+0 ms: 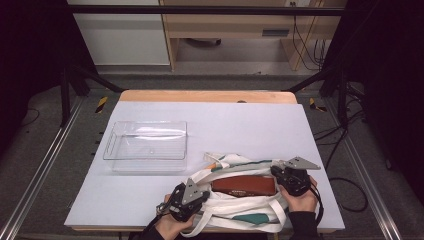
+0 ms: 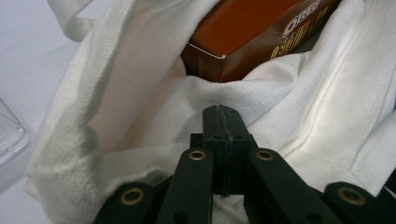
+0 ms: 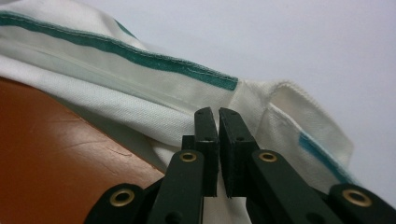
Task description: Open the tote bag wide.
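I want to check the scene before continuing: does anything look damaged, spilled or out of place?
Nothing stands out. The brown box lies in the open white bag, each claw pinches the bag's rim, and the clear tray sits empty and square on the table.

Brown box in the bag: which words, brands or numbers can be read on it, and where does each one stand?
"OREO", partly cut off, on the top face of the brown box, in the left gripper view.
Yellow print on its side: too blurred to read.
High view: label on the box too small to read.
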